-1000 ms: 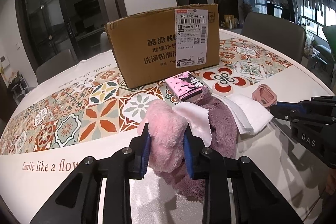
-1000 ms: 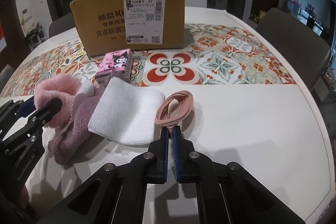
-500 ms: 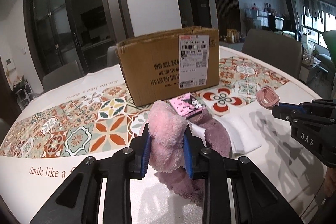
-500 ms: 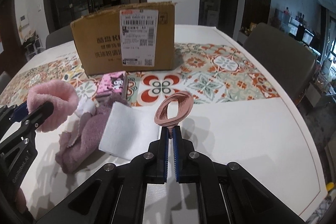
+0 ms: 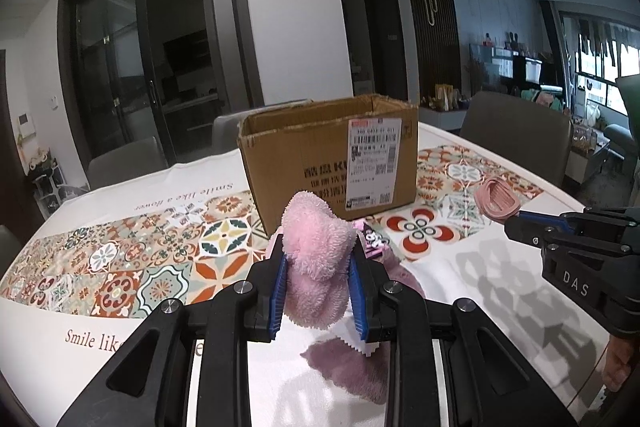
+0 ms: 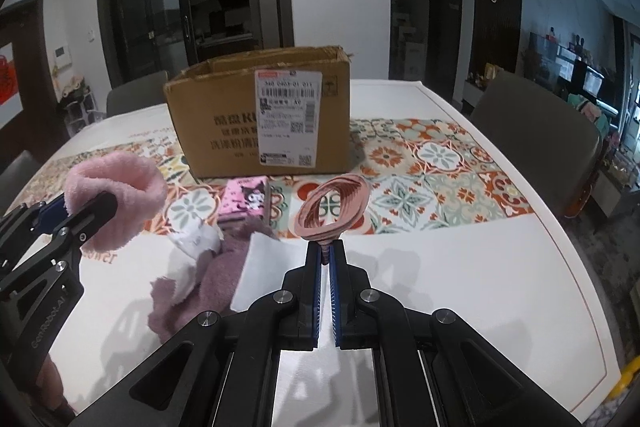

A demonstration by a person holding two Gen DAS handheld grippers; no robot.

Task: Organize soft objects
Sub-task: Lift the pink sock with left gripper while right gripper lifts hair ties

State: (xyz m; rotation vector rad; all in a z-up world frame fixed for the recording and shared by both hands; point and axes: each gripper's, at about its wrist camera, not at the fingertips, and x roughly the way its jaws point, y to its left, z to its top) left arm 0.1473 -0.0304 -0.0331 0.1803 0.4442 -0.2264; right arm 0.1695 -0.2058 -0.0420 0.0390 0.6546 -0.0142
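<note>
My left gripper [image 5: 318,267] is shut on a fluffy pink cloth [image 5: 316,255] and holds it above the table; it also shows in the right wrist view [image 6: 116,187]. My right gripper [image 6: 326,255] is shut on a bundle of pink rubber bands [image 6: 332,207], lifted off the table; the bundle also shows in the left wrist view [image 5: 498,201]. An open cardboard box [image 6: 260,119] stands behind on the patterned runner. A mauve fluffy cloth [image 6: 200,287], a white cloth [image 6: 256,267] and a pink tissue pack [image 6: 246,201] lie on the table below.
The round white table [image 6: 460,287] has a tiled-pattern runner [image 6: 432,163] across its middle. Grey chairs [image 6: 532,131] stand around the far and right edges. A small white folded item [image 6: 192,237] lies beside the mauve cloth.
Both grippers have risen from the table, the left with the pink cloth, the right with the rubber bands. The box's open top has come into view.
</note>
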